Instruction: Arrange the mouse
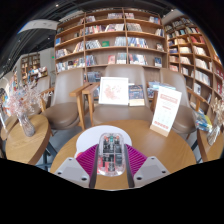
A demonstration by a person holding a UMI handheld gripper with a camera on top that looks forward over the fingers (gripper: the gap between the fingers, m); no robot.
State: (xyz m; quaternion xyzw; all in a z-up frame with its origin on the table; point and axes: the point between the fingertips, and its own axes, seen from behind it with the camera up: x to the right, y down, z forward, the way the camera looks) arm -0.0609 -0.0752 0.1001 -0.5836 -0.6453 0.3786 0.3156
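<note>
The gripper [111, 160] clamps the mouse [111, 156] above the mat [100, 134], carrying it; next comes lowering it.

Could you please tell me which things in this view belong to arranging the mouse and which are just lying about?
Job in hand:
white computer mouse, clamped between the fingers
round white mouse mat

Lying about:
standing white sign card
glass vase of dried flowers
propped display books
wooden bookshelves
</note>
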